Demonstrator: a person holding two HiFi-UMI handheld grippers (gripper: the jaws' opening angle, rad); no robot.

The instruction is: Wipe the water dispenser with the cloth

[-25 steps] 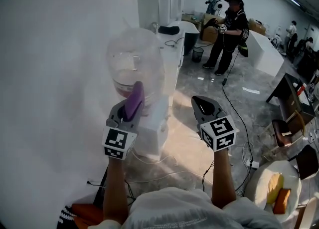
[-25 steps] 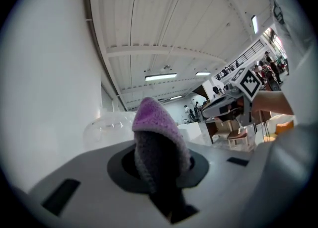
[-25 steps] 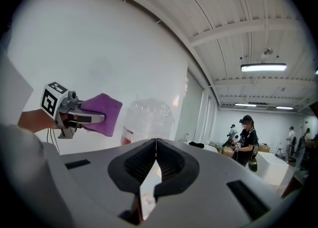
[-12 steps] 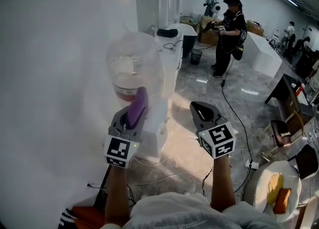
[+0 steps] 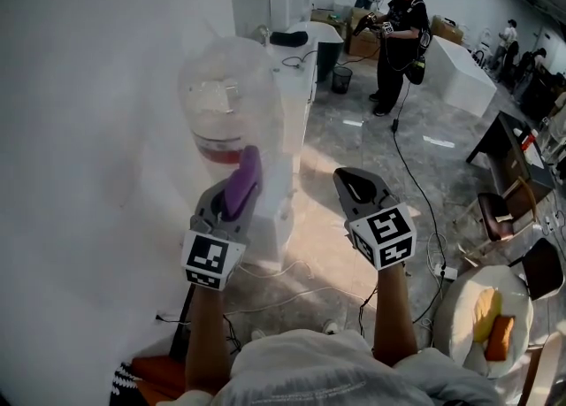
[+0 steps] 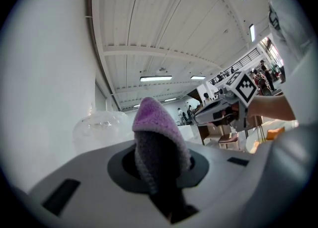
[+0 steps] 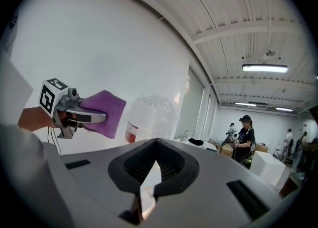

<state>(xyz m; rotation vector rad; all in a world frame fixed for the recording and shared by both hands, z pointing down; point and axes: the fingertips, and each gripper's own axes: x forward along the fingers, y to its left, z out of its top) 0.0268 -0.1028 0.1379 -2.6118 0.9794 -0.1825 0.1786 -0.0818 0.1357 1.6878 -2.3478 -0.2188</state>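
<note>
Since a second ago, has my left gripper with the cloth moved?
Yes, only slightly: the left gripper and its purple cloth sit a little further right and lower against the water bottle.

The glossy grey stone floor (image 5: pixel 354 143) carries the white water dispenser (image 5: pixel 274 214), which stands against the wall. Loose cables (image 5: pixel 292 299) trail in front of the dispenser, with a power strip (image 5: pixel 446 272) to its right. Behind it stands a long white table (image 5: pixel 309 55), and beyond that a dark bin (image 5: pixel 342 80) and a person (image 5: pixel 398 42)
</note>
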